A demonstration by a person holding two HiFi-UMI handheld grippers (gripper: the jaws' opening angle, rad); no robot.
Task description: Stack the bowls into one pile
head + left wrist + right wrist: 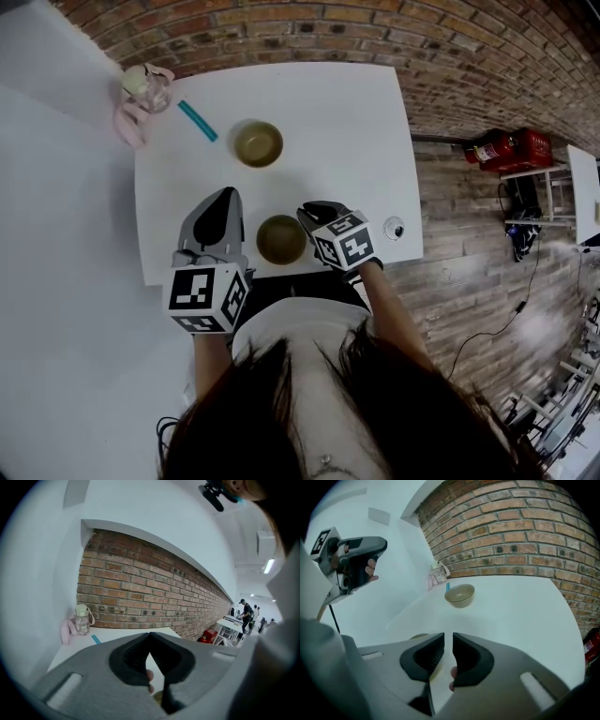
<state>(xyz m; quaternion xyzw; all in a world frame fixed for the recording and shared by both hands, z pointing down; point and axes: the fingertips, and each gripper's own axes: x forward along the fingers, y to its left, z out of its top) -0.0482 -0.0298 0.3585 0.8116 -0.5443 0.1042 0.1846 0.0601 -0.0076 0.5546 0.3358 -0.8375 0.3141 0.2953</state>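
Two olive-tan bowls stand apart on the white table (356, 112). The far bowl (258, 143) (460, 594) sits upright near the middle. The near bowl (281, 239) rests by the front edge, between both grippers. My right gripper (314, 214) (448, 639) hangs at that bowl's right rim, its jaws a narrow gap apart, and a sliver of the bowl (419, 636) shows under its left jaw. My left gripper (223, 199) (150, 635) hovers left of the near bowl with its tips touching and nothing between them.
A clear bottle with a pink strap (142, 92) (82, 620) stands at the far left corner, with a teal stick (198, 120) (95, 639) beside it. A small round object (394, 228) lies near the front right corner. White walls and a brick wall flank the table.
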